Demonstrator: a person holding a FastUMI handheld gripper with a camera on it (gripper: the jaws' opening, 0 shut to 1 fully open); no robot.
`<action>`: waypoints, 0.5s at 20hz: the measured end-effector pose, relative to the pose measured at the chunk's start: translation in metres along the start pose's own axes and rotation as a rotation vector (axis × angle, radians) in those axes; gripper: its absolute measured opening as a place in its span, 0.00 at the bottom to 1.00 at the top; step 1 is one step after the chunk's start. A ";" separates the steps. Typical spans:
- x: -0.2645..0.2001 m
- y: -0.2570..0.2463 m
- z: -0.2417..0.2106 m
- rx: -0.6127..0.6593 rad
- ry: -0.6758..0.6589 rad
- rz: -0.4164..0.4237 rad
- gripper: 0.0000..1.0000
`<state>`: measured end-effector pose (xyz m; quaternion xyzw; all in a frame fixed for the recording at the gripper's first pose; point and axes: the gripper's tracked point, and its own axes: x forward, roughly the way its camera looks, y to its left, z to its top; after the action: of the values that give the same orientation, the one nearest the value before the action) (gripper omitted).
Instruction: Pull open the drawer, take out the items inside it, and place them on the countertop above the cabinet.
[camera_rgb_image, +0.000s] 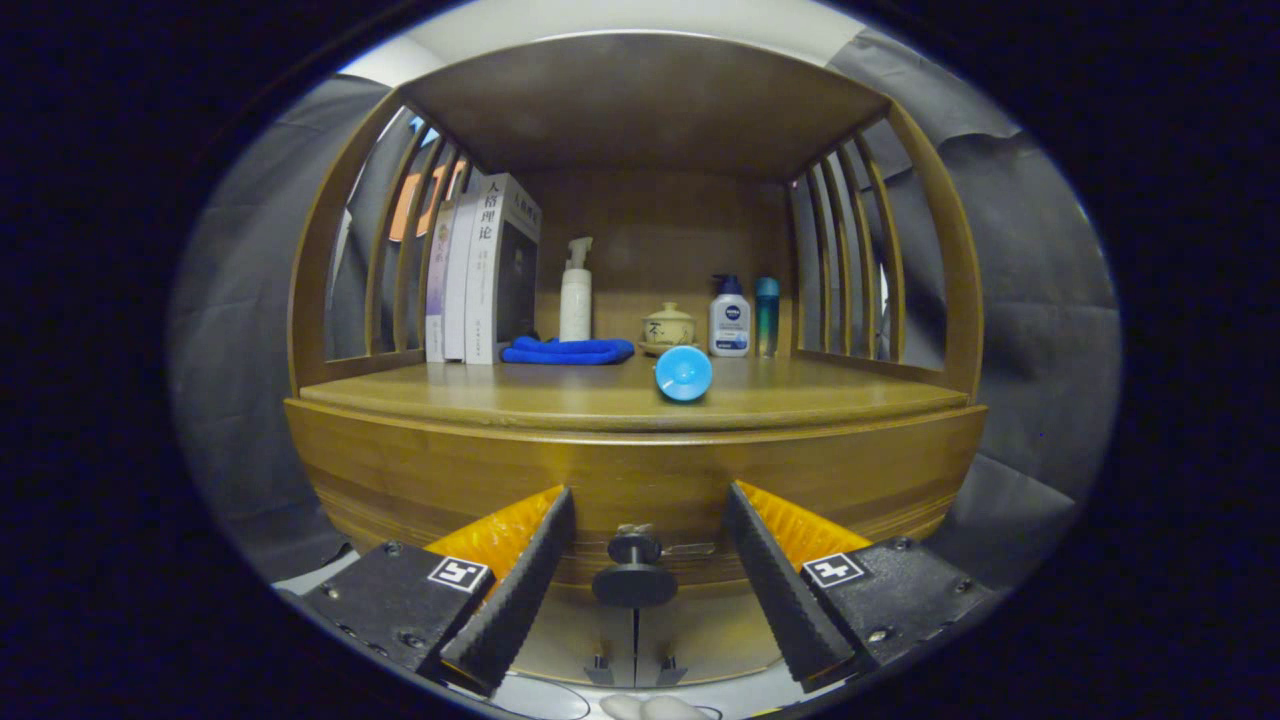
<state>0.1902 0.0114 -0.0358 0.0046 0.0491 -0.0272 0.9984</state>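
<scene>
Two claw fingers flank the drawer knob (634, 572).
We see the claw (640, 585) open, untouching; a blue cup (683, 373) lies on the desk (560, 400) beyond.

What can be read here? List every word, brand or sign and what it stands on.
"人格理论": spine of the tall book.
White bottle: the label print is too small to read reliably.
Other book spines: blurred, unreadable.
Gripper, open with the drawer knob between its fingers: square coded marks, no words.
</scene>
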 end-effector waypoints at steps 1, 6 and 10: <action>0.002 0.000 0.001 0.007 0.008 0.007 0.99; 0.001 -0.001 0.001 -0.005 0.027 0.007 0.99; -0.011 -0.005 -0.011 -0.039 0.083 0.024 0.99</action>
<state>0.1774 0.0070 -0.0455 -0.0129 0.0910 -0.0141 0.9957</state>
